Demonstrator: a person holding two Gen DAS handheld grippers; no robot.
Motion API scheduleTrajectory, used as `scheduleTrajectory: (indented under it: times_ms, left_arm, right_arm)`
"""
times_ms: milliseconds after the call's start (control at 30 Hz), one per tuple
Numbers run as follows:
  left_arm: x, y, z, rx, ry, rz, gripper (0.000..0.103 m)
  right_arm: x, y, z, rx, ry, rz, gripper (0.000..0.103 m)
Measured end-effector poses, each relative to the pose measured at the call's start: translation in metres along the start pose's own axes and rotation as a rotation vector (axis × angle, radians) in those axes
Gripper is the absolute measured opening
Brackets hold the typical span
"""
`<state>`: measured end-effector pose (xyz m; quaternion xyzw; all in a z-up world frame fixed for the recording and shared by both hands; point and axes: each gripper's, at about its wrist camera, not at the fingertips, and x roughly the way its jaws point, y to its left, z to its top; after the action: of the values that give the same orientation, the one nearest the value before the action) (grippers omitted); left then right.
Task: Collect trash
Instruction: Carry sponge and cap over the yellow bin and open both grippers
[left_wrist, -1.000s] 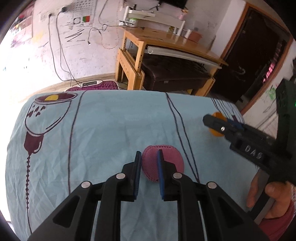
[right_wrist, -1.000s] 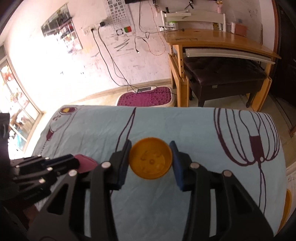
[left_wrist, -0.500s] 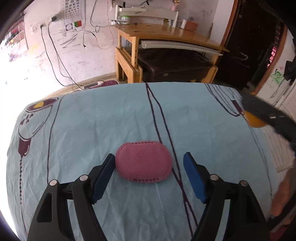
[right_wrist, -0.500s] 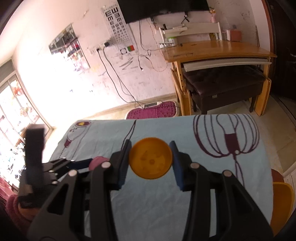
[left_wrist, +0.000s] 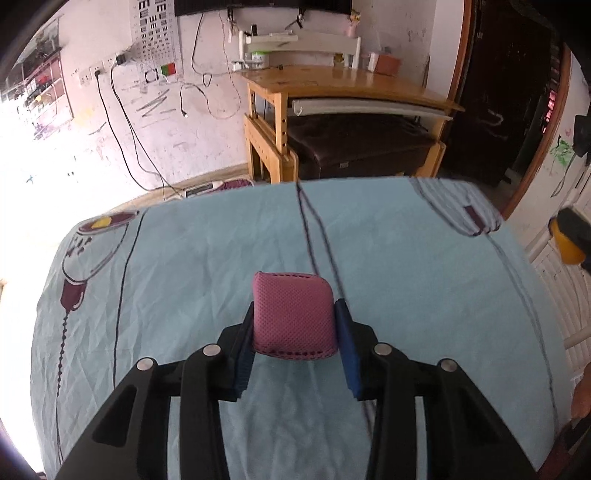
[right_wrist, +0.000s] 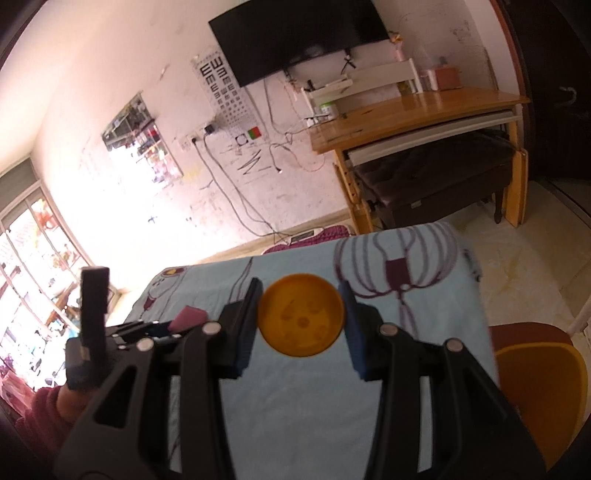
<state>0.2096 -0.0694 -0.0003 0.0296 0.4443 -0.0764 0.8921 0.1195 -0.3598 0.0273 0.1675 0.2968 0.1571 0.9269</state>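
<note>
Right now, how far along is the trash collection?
Both pieces are picked up: the left gripper is shut on the pink mesh fabric pad, the right gripper on the round orange plastic lid. Dropping them off remains; no bin is clearly visible.

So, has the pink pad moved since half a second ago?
Yes. The pink pad, then flat on the blue sheet, is now squeezed between the left tongs.

Beyond the fingers a blue cloth (left_wrist: 207, 258) with dark line drawings covers the surface, a wooden desk (right_wrist: 413, 110) with a dark bench (right_wrist: 436, 177) under it stands ahead at a scuffed wall (right_wrist: 122, 66) bearing a TV (right_wrist: 299, 37), eye chart (right_wrist: 221, 88) and cables, and bright windows (right_wrist: 33, 258) lie far left.
</note>
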Motion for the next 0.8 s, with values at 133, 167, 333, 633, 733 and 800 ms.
scheduleTrajectory:
  times_ms: [133, 167, 333, 633, 733, 800]
  left_arm:
    - [-0.022, -0.021, 0.002, 0.024, -0.060, -0.001, 0.035]
    - [-0.028, -0.030, 0.003, 0.038, -0.077, -0.001, 0.035]
    - [-0.045, -0.074, 0.008, 0.099, -0.118, -0.033, 0.035]
    - [-0.061, -0.174, 0.013, 0.197, -0.131, -0.182, 0.035]
    - [-0.059, -0.202, 0.011, 0.226, -0.118, -0.217, 0.035]
    - [-0.056, -0.219, 0.008, 0.243, -0.104, -0.237, 0.035]
  right_arm:
    - [-0.016, -0.023, -0.004, 0.039, -0.029, -0.010, 0.040]
    - [-0.020, -0.031, -0.005, 0.049, -0.035, -0.017, 0.040]
    - [-0.041, -0.071, -0.012, 0.099, -0.061, -0.072, 0.040]
    - [-0.087, -0.139, -0.014, 0.187, -0.137, -0.246, 0.040]
    - [-0.093, -0.157, -0.018, 0.212, -0.140, -0.287, 0.040]
    - [-0.093, -0.168, -0.020, 0.227, -0.129, -0.307, 0.040]
